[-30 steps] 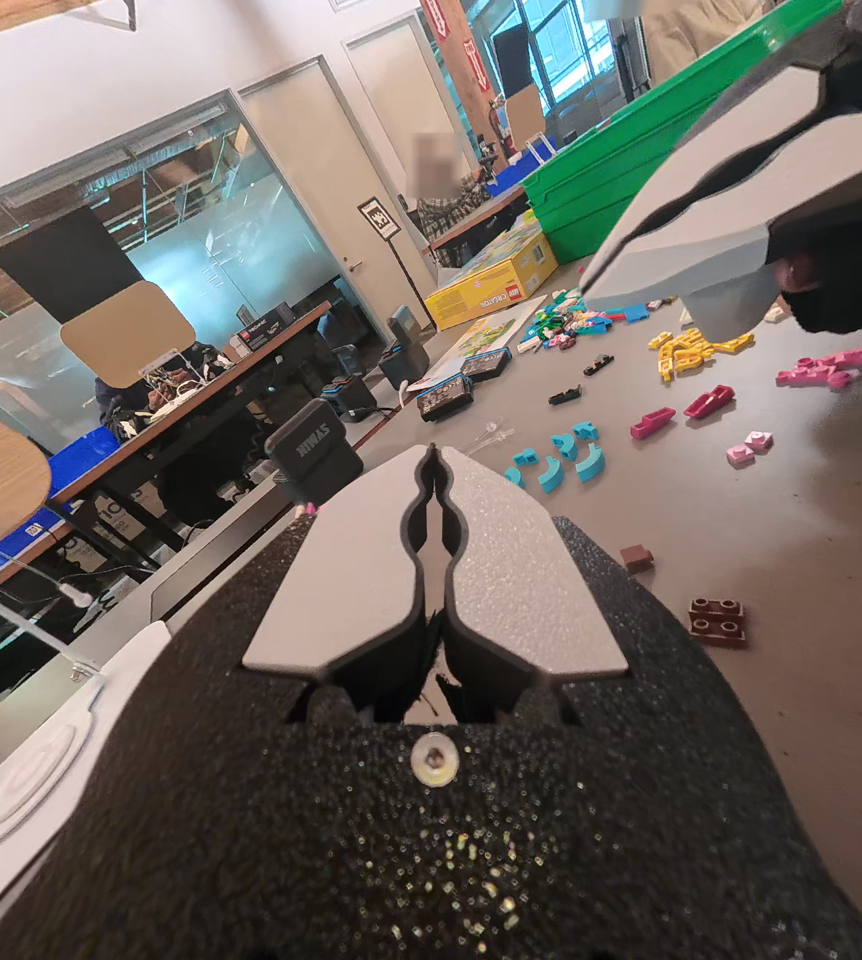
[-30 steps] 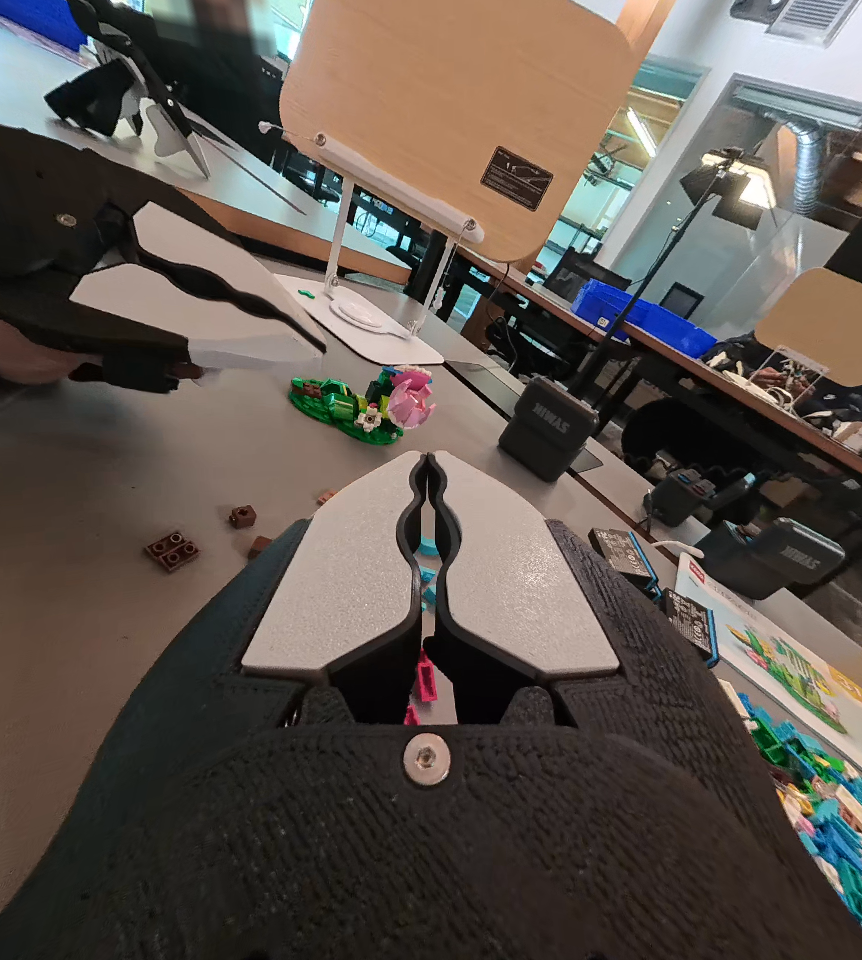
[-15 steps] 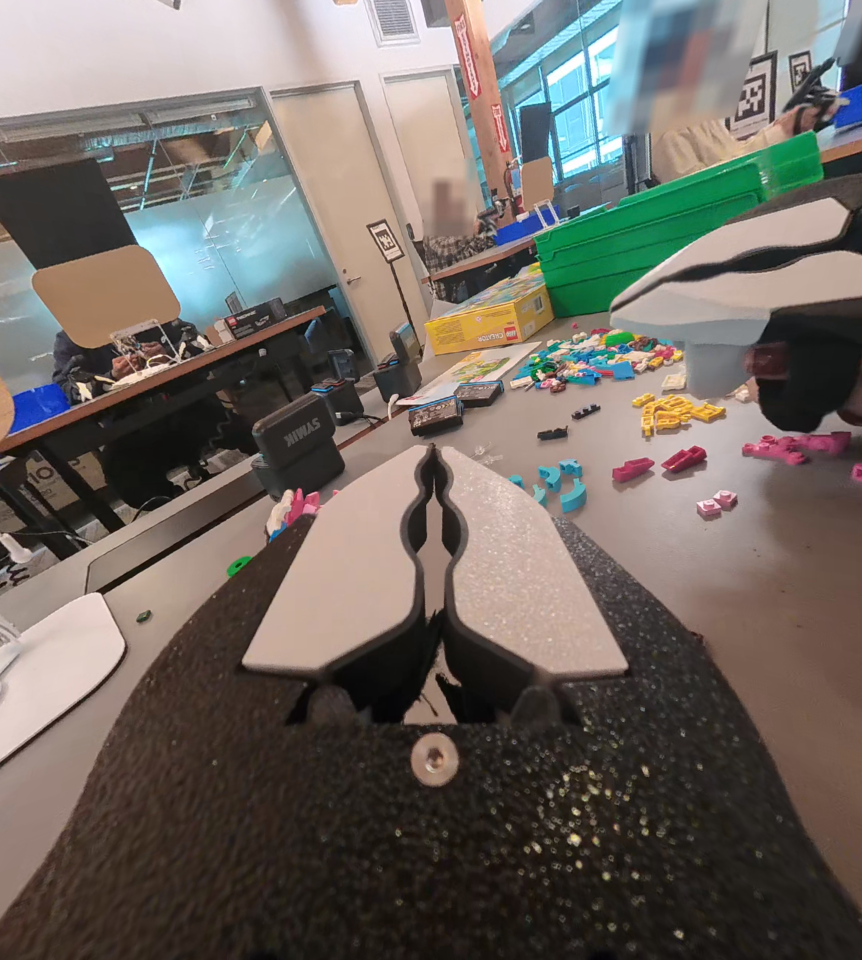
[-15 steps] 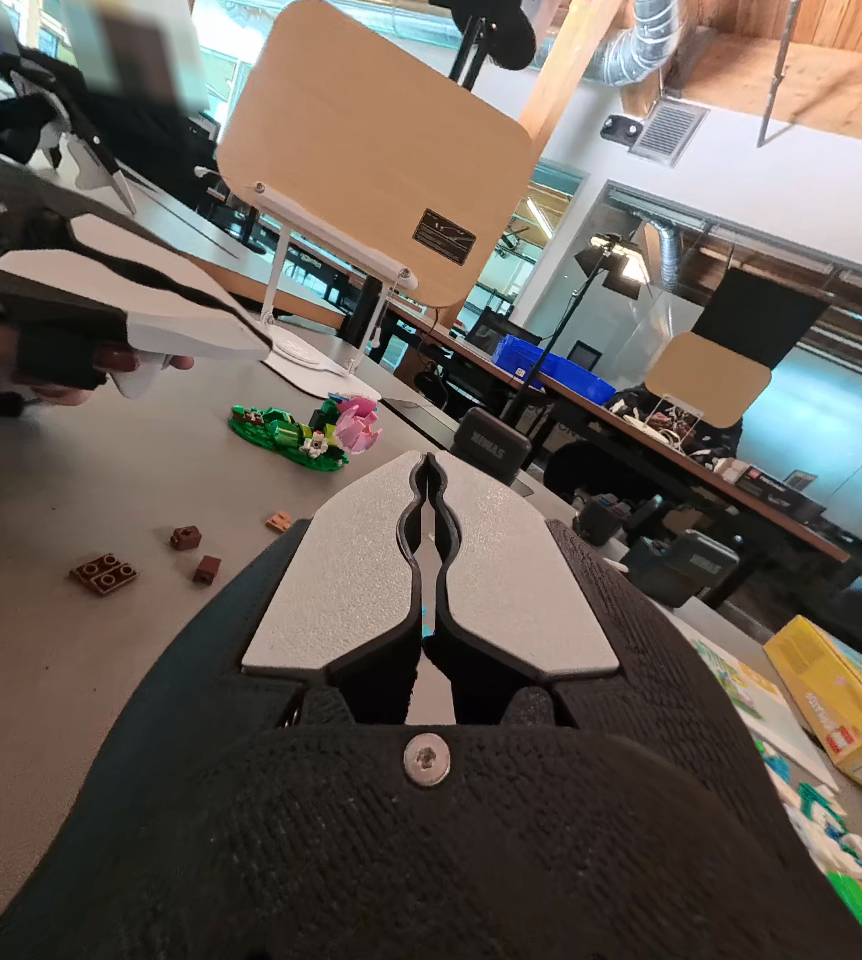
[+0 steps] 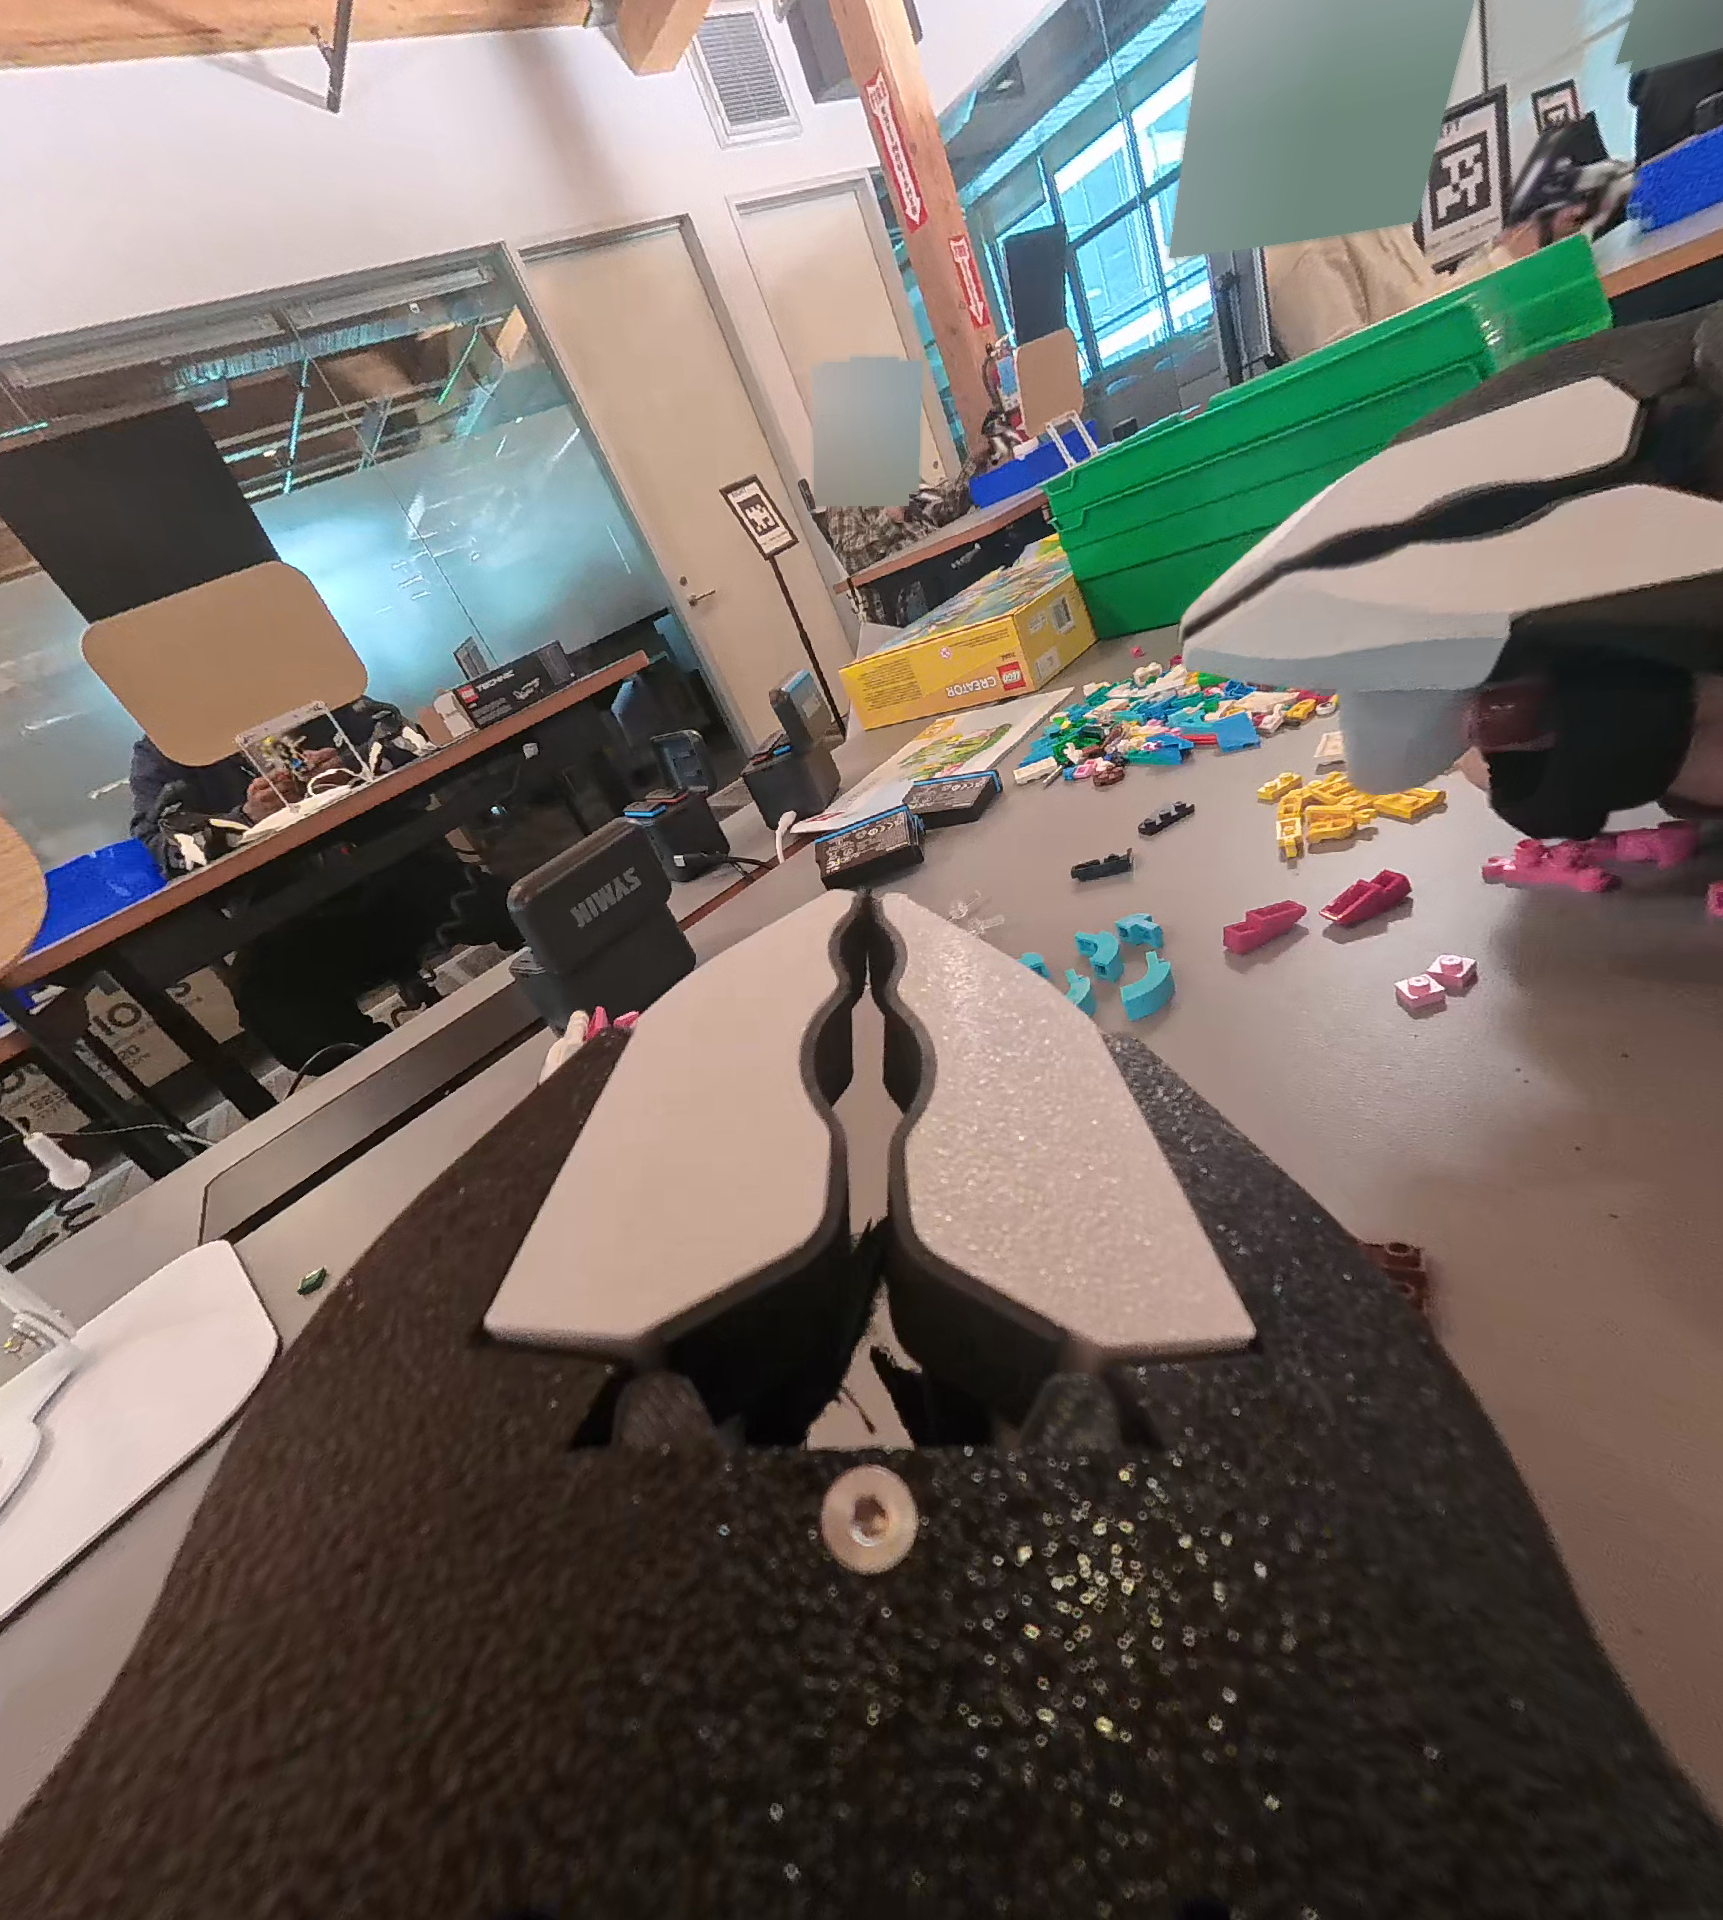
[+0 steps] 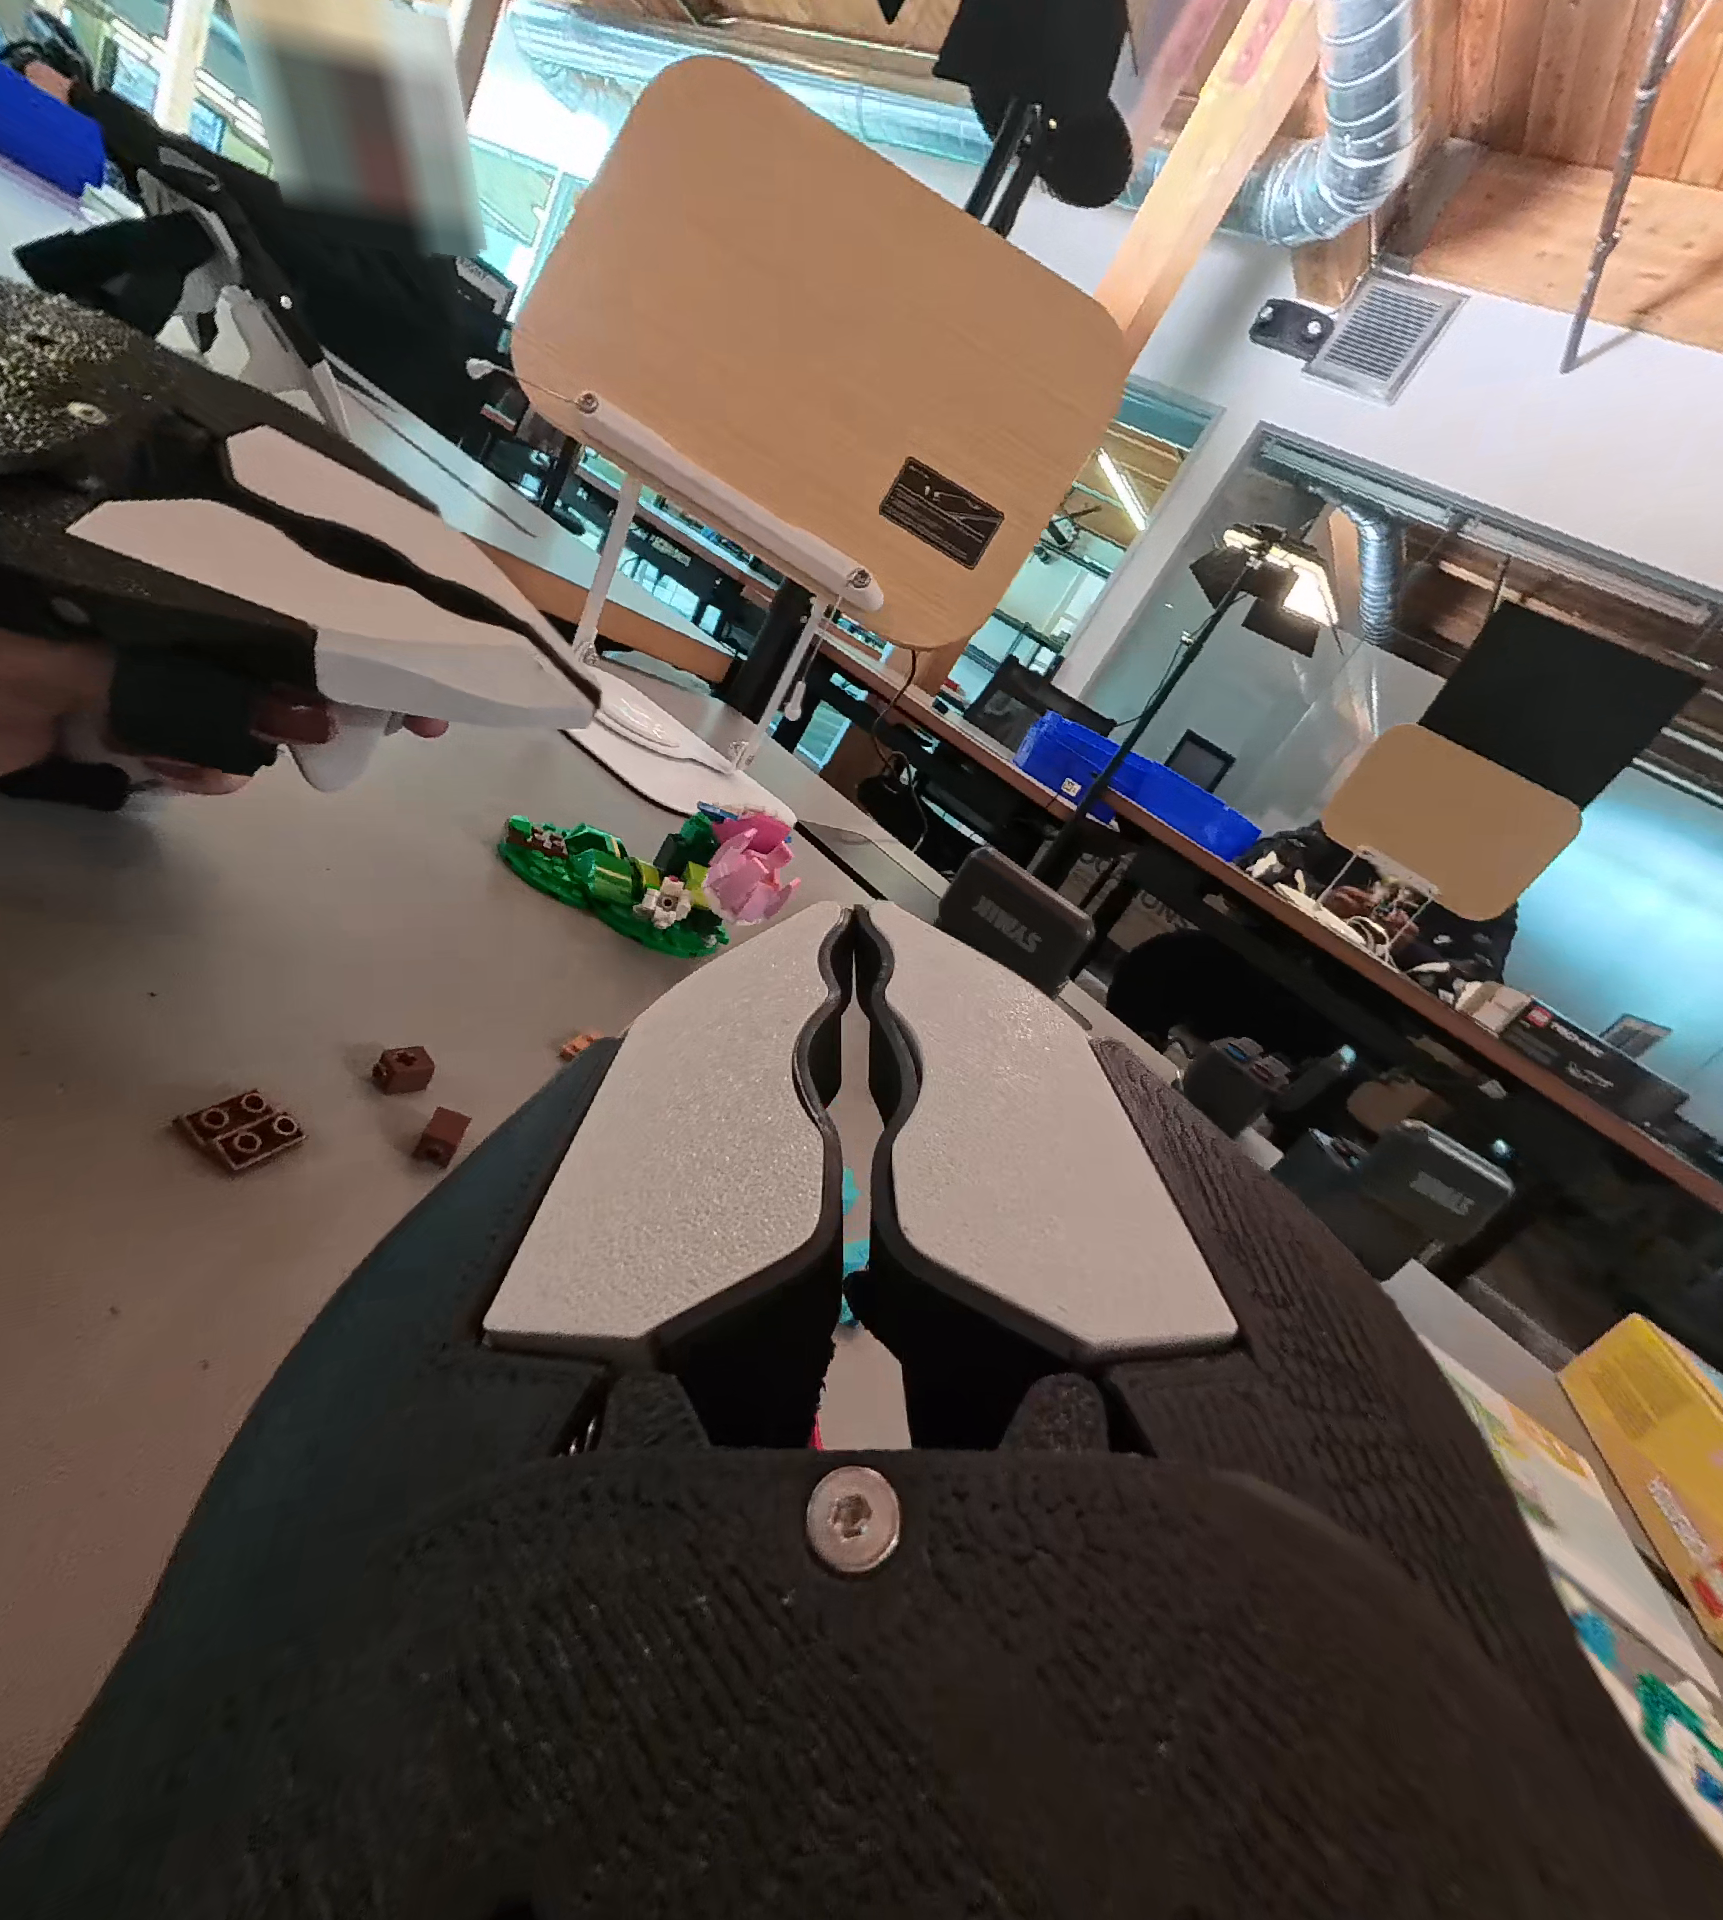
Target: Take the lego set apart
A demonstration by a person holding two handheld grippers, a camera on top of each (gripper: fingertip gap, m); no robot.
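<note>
- On the grey table [image 6: 109, 1299], the lego set [image 6: 649, 883], a green base with a pink flower on it, sits intact; neither gripper touches it.
- Beyond the set stands a white stand foot [image 6: 670, 758]; on the near side of the set lie loose brown pieces [image 6: 239, 1127], likely parts pulled off and dropped there to keep them together.
- Well apart from the set, loose bricks lie grouped by colour: teal curves [image 5: 1111, 961], pink pieces [image 5: 1356, 904], yellow pieces [image 5: 1340, 816]. That sorting suggests stripped parts are laid down by kind.
- The left gripper [image 5: 867, 914] is clenched with nothing between its fingers; it hangs above the table. From the right wrist view its tip hovers just short of the set and higher than it.
- The right gripper [image 6: 852, 925] is likewise pressed closed and empty, held over the table. The set lies ahead of its tip and slightly to the left, near but apart.
- Both tools look poised between pulls, so the next grab on the set would need the fingers parted first.
</note>
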